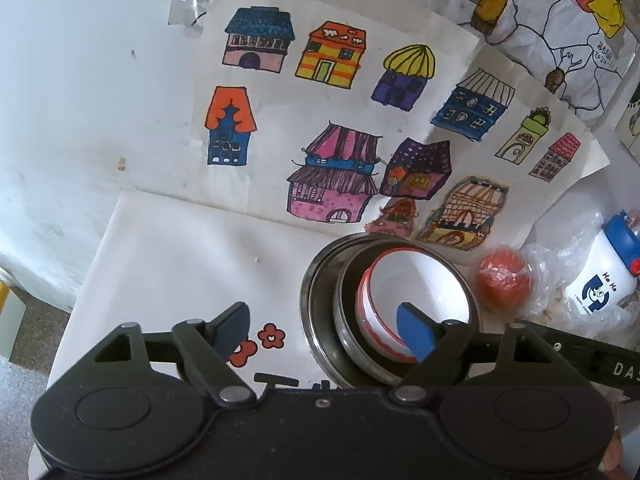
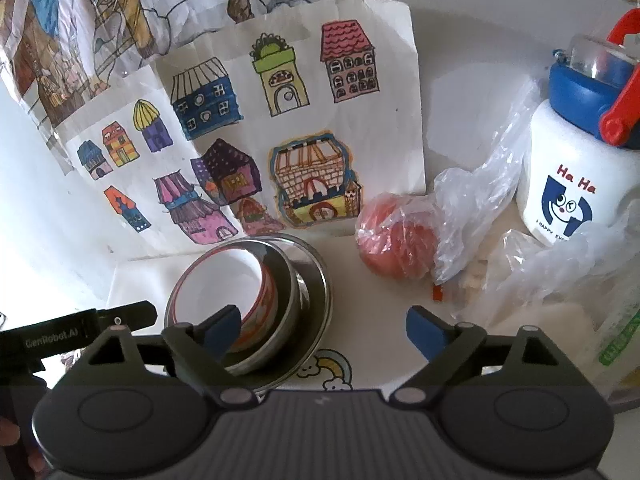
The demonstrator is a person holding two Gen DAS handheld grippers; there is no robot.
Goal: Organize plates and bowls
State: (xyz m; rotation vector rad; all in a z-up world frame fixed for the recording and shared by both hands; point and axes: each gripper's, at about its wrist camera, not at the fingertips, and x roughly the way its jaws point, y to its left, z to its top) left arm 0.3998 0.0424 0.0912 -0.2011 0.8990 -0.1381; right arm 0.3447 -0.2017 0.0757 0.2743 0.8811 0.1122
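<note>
A white bowl with a red rim [image 1: 416, 280] [image 2: 224, 276] sits nested in a steel bowl [image 1: 348, 320] [image 2: 286, 300], which sits in a steel plate [image 1: 310, 300] [image 2: 320, 292] on the white table. My left gripper [image 1: 324, 328] is open, its right finger above the white bowl and its left finger over the bare table. My right gripper [image 2: 324, 332] is open, its left finger above the stacked bowls and its right finger over the table. Neither holds anything.
Children's drawings of houses [image 1: 332, 120] [image 2: 280, 128] lean on the wall behind. A red round fruit in plastic wrap [image 1: 504, 282] [image 2: 400, 240], crumpled plastic bags [image 2: 500, 208] and a white bottle with a blue lid [image 1: 608, 276] [image 2: 576, 152] stand to the right.
</note>
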